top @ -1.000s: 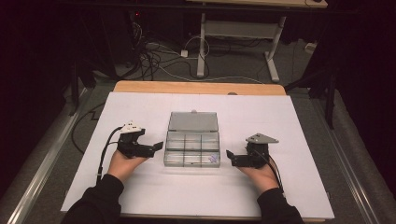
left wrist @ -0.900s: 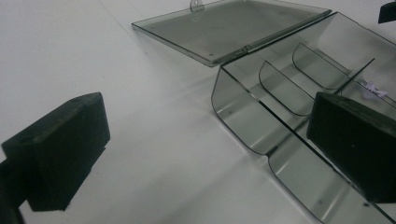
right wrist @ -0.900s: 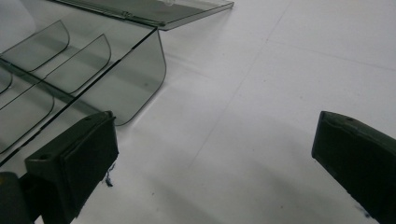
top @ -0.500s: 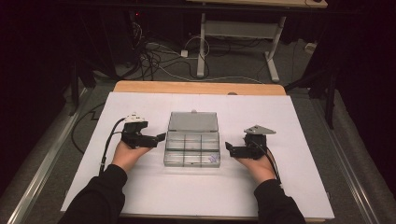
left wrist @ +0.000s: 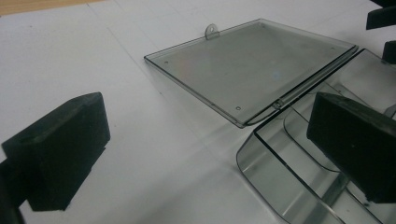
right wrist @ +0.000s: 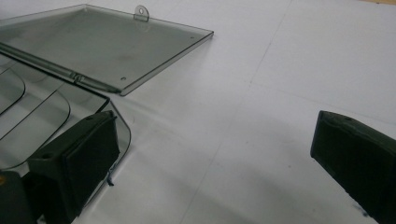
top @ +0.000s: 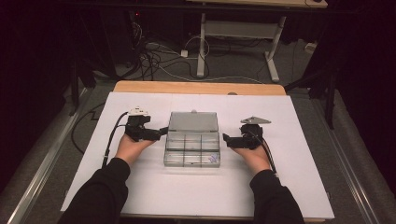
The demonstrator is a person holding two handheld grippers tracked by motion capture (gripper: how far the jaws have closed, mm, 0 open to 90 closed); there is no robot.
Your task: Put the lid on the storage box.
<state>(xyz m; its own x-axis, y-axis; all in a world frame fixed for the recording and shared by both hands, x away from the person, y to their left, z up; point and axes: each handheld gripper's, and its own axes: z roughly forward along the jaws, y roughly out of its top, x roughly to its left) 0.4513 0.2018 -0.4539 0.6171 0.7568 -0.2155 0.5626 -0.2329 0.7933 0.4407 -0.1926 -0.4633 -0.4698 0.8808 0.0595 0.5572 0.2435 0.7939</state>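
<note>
I am holding my left gripper spread wide at the left edge of the clear plastic organiser box, gripping nothing; one finger is hanging over the tray's near corner compartment, the other over the white table cover outside it. My right gripper is spread too and empty, just beside the box's right wall, with one finger against the rounded corner. The lid is lying flat open beyond my fingers, hinged to the tray. I am judging the box light, stiff, thin-walled and slick, likely to skid or crack under a hard pinch. I would take the lid by its edge near the small tab.
</note>
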